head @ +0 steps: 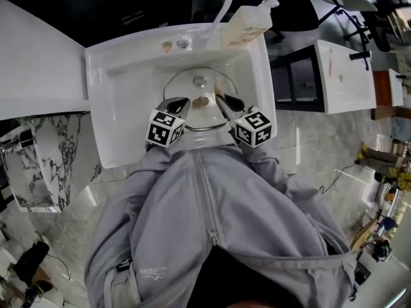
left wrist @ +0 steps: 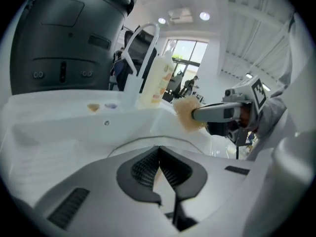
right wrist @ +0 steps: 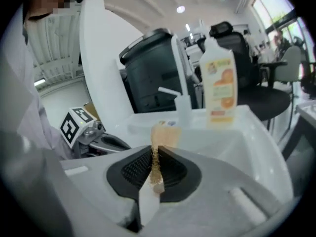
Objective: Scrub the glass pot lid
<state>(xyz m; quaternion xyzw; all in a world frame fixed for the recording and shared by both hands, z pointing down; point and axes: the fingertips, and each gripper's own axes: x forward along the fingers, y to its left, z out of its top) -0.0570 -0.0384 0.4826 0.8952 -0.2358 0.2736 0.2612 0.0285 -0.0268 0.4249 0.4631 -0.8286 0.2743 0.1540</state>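
Observation:
The glass pot lid (head: 200, 82) lies in the white sink (head: 103, 63), its metal knob facing up. My left gripper (head: 184, 102) reaches over the lid's left side, jaws shut on the rim. In the left gripper view the lid's far rim (left wrist: 148, 143) arcs just beyond the closed pads. My right gripper (head: 219, 99) is shut on a tan sponge (head: 204, 100), which it holds over the lid's middle. The sponge (right wrist: 165, 135) sticks out past the right jaws. In the left gripper view the sponge (left wrist: 186, 113) hangs to the right, above the lid.
An orange-labelled soap bottle (head: 247, 24) stands on the sink's back rim beside the white faucet (head: 225, 5). A white counter (head: 38, 63) lies to the left, a white table (head: 343, 76) to the right. A person's grey jacket (head: 205, 217) fills the near side.

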